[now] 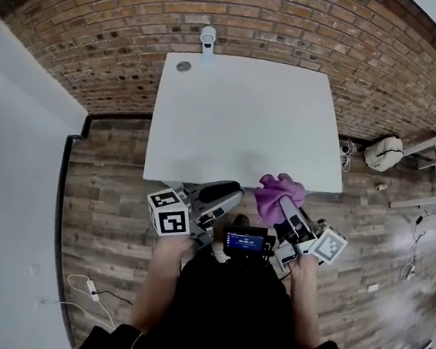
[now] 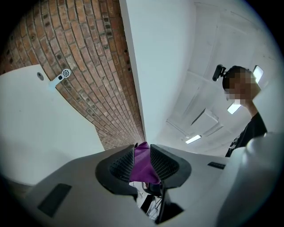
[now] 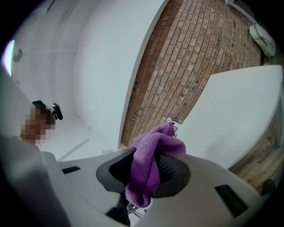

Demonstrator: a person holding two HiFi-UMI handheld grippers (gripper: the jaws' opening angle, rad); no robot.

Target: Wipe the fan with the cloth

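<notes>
A small white fan [image 1: 208, 37] stands at the far edge of the white table [image 1: 239, 118], far from both grippers; it also shows as a small fan [image 2: 62, 75] in the left gripper view. My right gripper [image 1: 283, 204] hovers at the table's near edge, shut on a bunched purple cloth [image 1: 278, 190]. In the right gripper view the cloth [image 3: 153, 146] fills the right gripper [image 3: 148, 162] and hangs below it. My left gripper [image 1: 235, 193] points at the cloth from the left and stops just short of it. The cloth [image 2: 143, 164] shows through the left gripper's [image 2: 143, 153] gap.
A round grommet hole [image 1: 184, 66] sits in the table's far left corner. A brick wall runs behind the table, over plank flooring. A white bag [image 1: 383, 152] and a white frame lie at the right. A cable [image 1: 86, 288] trails on the floor at the left.
</notes>
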